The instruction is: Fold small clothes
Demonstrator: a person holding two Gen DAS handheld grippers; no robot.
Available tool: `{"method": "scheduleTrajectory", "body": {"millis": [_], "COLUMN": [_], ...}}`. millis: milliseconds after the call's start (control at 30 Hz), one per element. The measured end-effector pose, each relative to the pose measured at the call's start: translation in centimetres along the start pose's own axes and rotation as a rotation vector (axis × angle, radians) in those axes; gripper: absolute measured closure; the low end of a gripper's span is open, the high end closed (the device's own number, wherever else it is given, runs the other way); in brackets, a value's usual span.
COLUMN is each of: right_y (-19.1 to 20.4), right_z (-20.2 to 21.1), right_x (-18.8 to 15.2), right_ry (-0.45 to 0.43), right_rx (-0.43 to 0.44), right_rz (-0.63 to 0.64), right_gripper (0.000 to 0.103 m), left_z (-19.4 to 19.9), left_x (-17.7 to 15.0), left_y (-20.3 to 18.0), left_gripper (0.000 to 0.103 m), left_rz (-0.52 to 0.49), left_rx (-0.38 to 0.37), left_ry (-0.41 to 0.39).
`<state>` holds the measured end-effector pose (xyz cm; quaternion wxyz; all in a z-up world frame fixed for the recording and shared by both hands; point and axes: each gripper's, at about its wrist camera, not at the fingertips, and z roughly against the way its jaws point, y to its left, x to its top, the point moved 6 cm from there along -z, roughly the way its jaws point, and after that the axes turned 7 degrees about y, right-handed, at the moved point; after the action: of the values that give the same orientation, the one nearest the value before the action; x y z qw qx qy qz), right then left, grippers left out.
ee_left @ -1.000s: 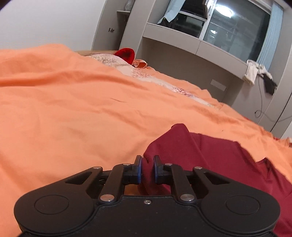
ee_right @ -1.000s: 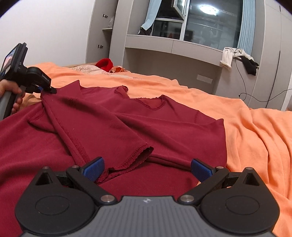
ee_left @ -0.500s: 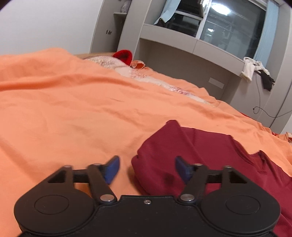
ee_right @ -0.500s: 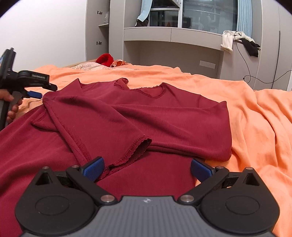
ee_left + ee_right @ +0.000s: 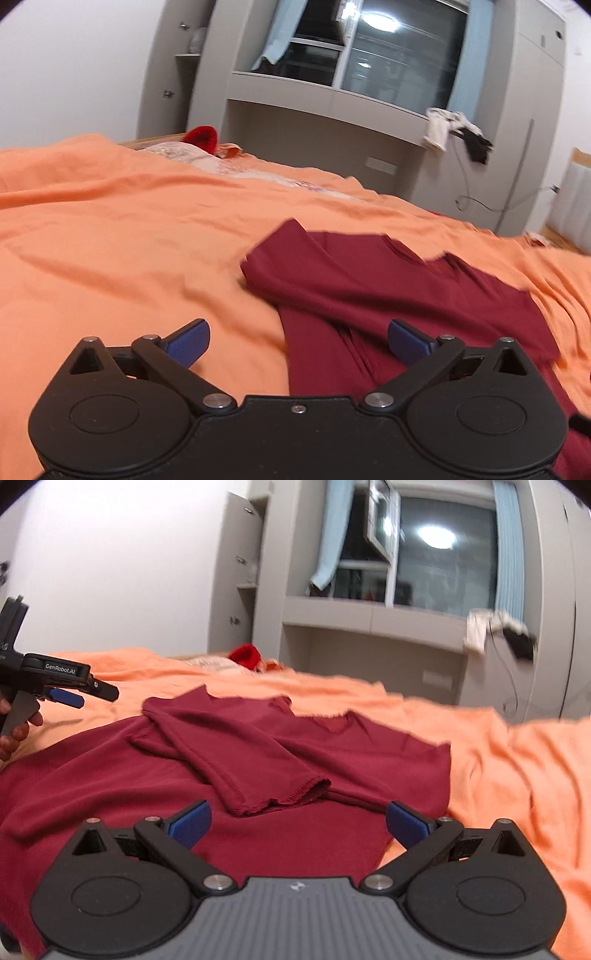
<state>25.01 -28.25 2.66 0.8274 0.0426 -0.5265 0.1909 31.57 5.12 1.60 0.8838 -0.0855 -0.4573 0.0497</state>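
Dark red top lies flat on the orange bedspread, neckline at far end, hem toward the cams; long axis runs away from both grippers. One sleeve is folded in diagonally across the chest, cuff ending just ahead of the R gripper.

R gripper: fingers spread wide, nothing pinched; body fabric lies under and btwn them, not gripped. L gripper: jaws opening, now wide, pads clear of cloth; the left pad is over bare bedspread, the right over red fabric. Top's folded shoulder corner sits ahead and to the right of the L fingers.

Judgement: R hand is nearer the hem and the unfolded side, L nearer the folded shoulder edge; next fold prob needs a grip on the right edge or hem.

View diffs: R cam shows the whole top, cuff and the L gripper off at left, clear of the cloth, w/ part of a hand. L cam shows only the near-left part of the top; R gripper not visible there.
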Motion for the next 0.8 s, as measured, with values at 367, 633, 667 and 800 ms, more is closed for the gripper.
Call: {"method": "scheduleTrajectory", "body": {"millis": [367,633,667,800], "right_y": [2.8,6.7,7.1,8.5], "right_z": [8.3,10.0,9.9,9.3], "right_x": [-1.2,-5.9,-6.3,-7.8], "right_ry": [-0.113,0.005,0.021,0.083], "right_rx": [0.032,0.013,0.017,0.012], "right_rz": [0.000,0.078,0.086,0.126], "right_gripper": [0.000,0.000,0.000,0.000], "left_z": [7.6,10.8,10.8,11.3], "left_x": [-6.6,-10.2,-10.3,-10.3], "left_y": [-1.3,-1.6,-1.4,-1.5], "left_gripper": [0.001,0.001,0.001,0.001], "left_rz": [-0.165,-0.200,-0.199,-0.205], "left_rx": [0.104,0.101,0.110,0.104], "left_ry": [-0.076,-0.051,-0.048,-0.061]}}
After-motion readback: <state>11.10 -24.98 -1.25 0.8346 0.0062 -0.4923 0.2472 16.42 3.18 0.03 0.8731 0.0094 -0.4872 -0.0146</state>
